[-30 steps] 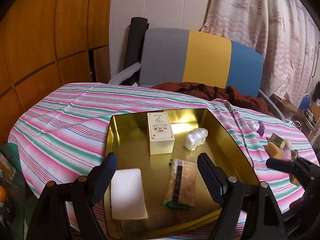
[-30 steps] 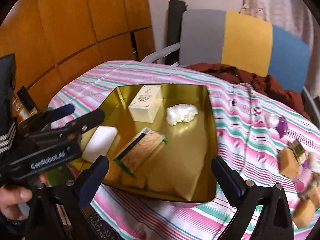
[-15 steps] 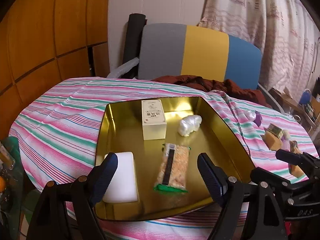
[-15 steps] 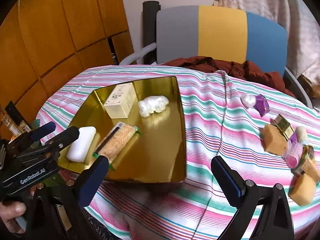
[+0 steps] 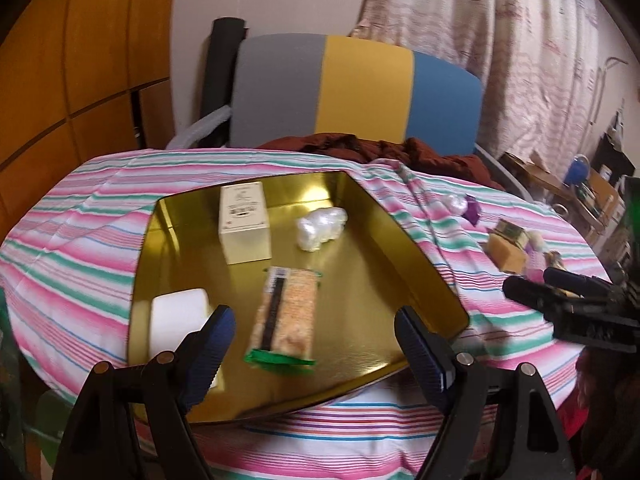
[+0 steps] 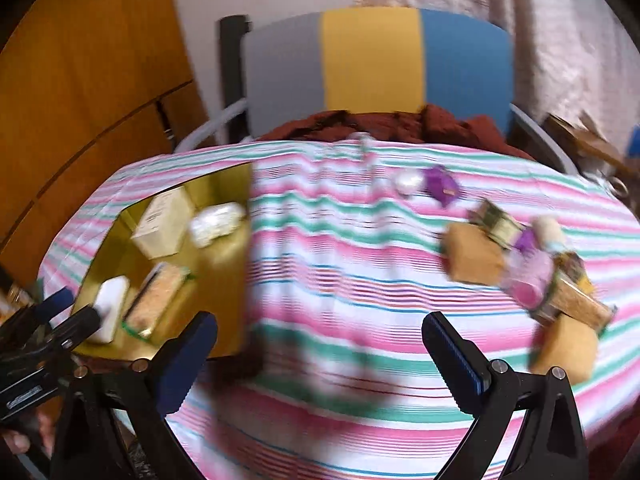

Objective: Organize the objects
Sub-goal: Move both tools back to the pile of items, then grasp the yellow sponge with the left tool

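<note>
A gold tray lies on the striped tablecloth. In it are a cream box, a white plastic wad, a snack packet and a white bar. My left gripper hangs open over the tray's near edge with nothing between its fingers. My right gripper is open above bare cloth right of the tray. Several small loose items lie at the table's right: tan blocks, a pink roll, a purple piece.
A grey, yellow and blue chair back stands behind the table with a dark red garment on its seat. Wood panelling is on the left, a curtain on the right. The right view is blurred by motion.
My right gripper has swung to the right, off the tray and towards the loose items. The left gripper has drawn back a little, so the tray sits farther from it.
</note>
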A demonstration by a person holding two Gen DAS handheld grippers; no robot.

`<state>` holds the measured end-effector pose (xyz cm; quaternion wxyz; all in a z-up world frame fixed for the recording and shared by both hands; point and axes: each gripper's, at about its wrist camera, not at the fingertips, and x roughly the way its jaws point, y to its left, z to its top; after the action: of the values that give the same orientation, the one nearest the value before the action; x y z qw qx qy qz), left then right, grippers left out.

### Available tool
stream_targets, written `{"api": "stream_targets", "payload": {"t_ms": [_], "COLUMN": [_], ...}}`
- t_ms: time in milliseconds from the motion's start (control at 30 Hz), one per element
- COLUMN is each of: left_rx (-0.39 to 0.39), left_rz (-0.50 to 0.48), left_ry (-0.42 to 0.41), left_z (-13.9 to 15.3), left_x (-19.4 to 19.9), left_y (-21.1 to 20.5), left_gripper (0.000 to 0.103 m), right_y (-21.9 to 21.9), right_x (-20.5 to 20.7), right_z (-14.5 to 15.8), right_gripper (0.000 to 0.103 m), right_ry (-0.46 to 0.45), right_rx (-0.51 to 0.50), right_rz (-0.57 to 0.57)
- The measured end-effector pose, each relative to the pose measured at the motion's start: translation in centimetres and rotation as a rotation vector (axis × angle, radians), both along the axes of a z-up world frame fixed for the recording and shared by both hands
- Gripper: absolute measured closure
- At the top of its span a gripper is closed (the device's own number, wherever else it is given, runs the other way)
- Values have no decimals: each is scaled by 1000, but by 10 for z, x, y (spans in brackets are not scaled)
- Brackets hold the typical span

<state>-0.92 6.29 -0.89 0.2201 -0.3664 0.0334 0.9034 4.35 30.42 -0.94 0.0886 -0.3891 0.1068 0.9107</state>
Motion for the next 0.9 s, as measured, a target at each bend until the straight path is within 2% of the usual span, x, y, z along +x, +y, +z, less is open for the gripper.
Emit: {"api": "stream_targets", "payload": {"t_ms": [233,400,533,600,700,767,900], "left_rx": [5,18,15,2,-11,-16,-28], "left_rz": [-80,-170,-257,-295,-360,-392,-464], "left_ry": [-24,-14,-27,-38,-84,-105,-120], "left_z": [2,11,12,10,3,-1,-6], "left_x": [3,7,10,12,13,15,21], "left_y": [25,53,88,105,137,154,192], "left_gripper": [20,20,20,20,20,20,20], "right_y": [97,178,227,246,262,264,263], "right_x": [22,58,83,94,108,115,118], "right_z": [11,29,20,9,0,3,5], "right_gripper": [0,0,0,0,0,0,0], "right_ry": [-18,46,49,56,131,196,258], "right_rx": [-54,-75,-108,-185,-334,-362,-413], "right_rz": [-227,-444,-587,-641,-672,-661,-624]}}
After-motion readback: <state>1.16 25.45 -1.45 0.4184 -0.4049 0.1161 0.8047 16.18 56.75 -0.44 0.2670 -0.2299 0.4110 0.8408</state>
